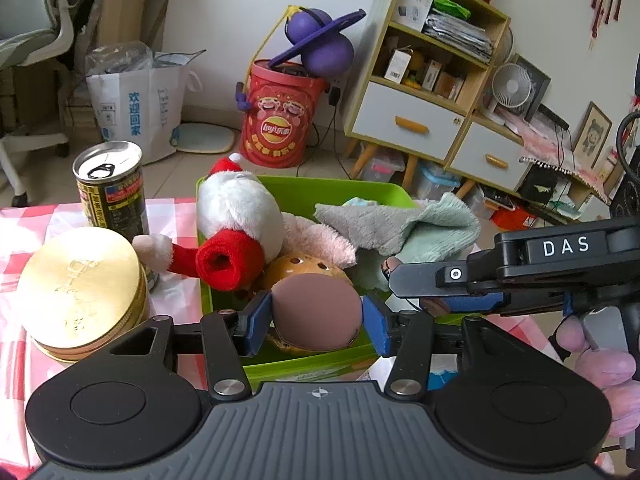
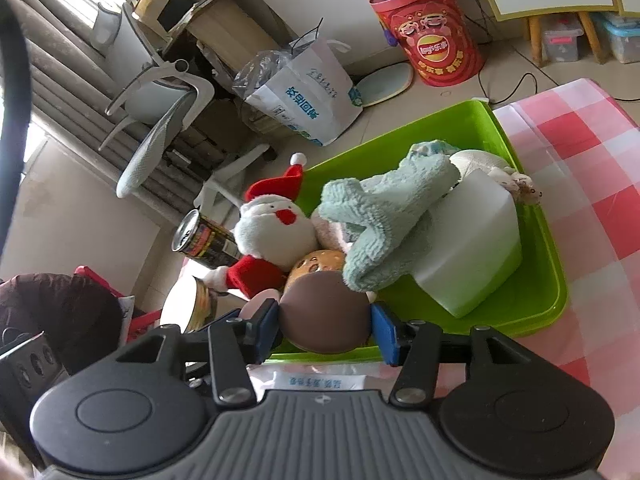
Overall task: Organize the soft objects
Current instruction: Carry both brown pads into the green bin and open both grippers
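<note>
Tongs first: the left tongs (image 1: 316,324) sit low in the middle of their picture, one pad on each side of a brown round soft thing (image 1: 316,312). The right tongs (image 2: 325,330) show the same. The pads look right against it, but I cannot tell if they squeeze. It is at the near edge of the green tray (image 1: 304,188), below the Santa toy (image 1: 236,208) and fluffy cloth (image 1: 400,228). I think it is being put in. Next, let go softly and lift away. Its bottom is hidden.
</note>
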Demonstrator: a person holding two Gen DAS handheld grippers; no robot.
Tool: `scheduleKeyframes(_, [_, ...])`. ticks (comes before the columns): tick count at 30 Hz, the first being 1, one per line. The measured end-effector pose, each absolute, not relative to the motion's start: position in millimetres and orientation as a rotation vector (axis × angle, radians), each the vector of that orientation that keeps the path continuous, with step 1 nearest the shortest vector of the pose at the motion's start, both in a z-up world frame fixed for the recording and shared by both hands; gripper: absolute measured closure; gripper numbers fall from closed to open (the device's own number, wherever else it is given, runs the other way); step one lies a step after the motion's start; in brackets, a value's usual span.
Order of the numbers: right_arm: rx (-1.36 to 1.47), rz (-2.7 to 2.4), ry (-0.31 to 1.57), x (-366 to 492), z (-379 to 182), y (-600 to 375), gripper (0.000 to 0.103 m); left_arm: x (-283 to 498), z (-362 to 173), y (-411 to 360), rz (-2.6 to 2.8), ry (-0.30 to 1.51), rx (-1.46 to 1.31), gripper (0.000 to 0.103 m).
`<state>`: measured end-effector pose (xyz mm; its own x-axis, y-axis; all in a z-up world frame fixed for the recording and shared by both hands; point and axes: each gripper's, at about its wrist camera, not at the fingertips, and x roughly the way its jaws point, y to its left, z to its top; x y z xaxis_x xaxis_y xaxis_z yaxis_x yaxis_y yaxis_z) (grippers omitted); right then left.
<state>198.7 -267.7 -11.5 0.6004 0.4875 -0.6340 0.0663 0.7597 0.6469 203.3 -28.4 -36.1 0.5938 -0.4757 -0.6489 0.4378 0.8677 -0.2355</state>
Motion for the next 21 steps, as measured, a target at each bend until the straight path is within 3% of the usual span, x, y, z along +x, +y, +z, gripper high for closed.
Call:
scheduleKeyframes(6, [0.671, 0.234, 0.910, 202.7, -16.2, -266.7, 0.074, 207.0, -41.3, -34.9, -0.515, 0.767, -0.029, 0.050])
scheduleKeyframes(8, [0.680, 0.227, 0.908, 203.2, -16.7, -267.8, 0.070, 205.8, -41.1, -35.4, -0.510, 0.754, -0.027, 0.044])
scheduleKeyframes(10, [0.698, 0.227, 0.901, 201.3, -15.4, -270.2, 0.059, 204.0, -39.6, -35.6, -0.506, 0.738, -0.031, 0.034])
scheduleKeyframes(21, [0.690, 0.204, 0.865, 187.8, 1.8, -282.8, 0.058, 195.2, -26.9, -35.2, -0.520, 0.726, -0.052, 0.024])
